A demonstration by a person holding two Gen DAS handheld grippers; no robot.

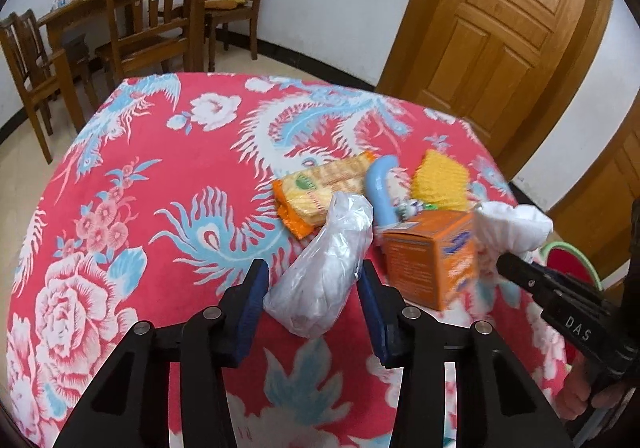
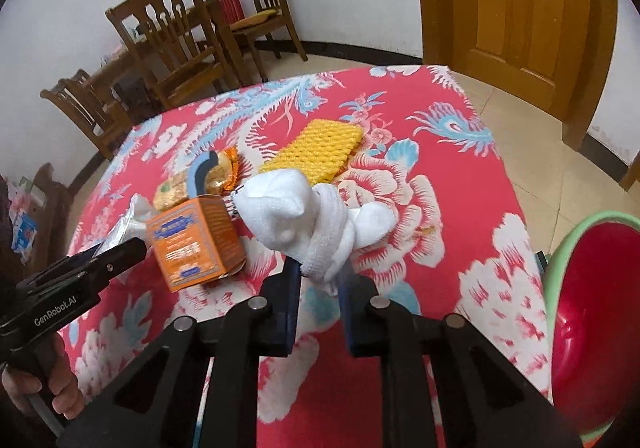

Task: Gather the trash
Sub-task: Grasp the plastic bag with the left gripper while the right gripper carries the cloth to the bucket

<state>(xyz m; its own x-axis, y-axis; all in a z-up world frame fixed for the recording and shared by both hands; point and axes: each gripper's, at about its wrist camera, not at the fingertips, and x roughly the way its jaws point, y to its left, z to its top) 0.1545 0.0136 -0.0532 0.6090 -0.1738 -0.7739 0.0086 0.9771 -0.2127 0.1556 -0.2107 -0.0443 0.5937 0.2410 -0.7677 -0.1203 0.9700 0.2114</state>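
A crumpled clear plastic bag (image 1: 324, 268) lies on the red flowered tablecloth (image 1: 160, 208), and my left gripper (image 1: 314, 276) is shut on it, a blue pad against each side. My right gripper (image 2: 320, 272) is shut on the lower end of a wad of white cloth (image 2: 304, 216) and holds it just above the table. That wad (image 1: 512, 224) shows in the left wrist view too, to the right of an orange box (image 1: 432, 252). Behind the box lie a cracker packet (image 1: 320, 188), a blue curved tube (image 1: 380, 188) and a yellow foam net (image 1: 440, 178).
A red basin with a green rim (image 2: 592, 320) sits off the table's right edge. Wooden chairs (image 1: 152, 8) and a dining table stand beyond the far edge, a wooden door (image 1: 508, 28) to the right. A hand (image 2: 36, 392) holds the left gripper's handle.
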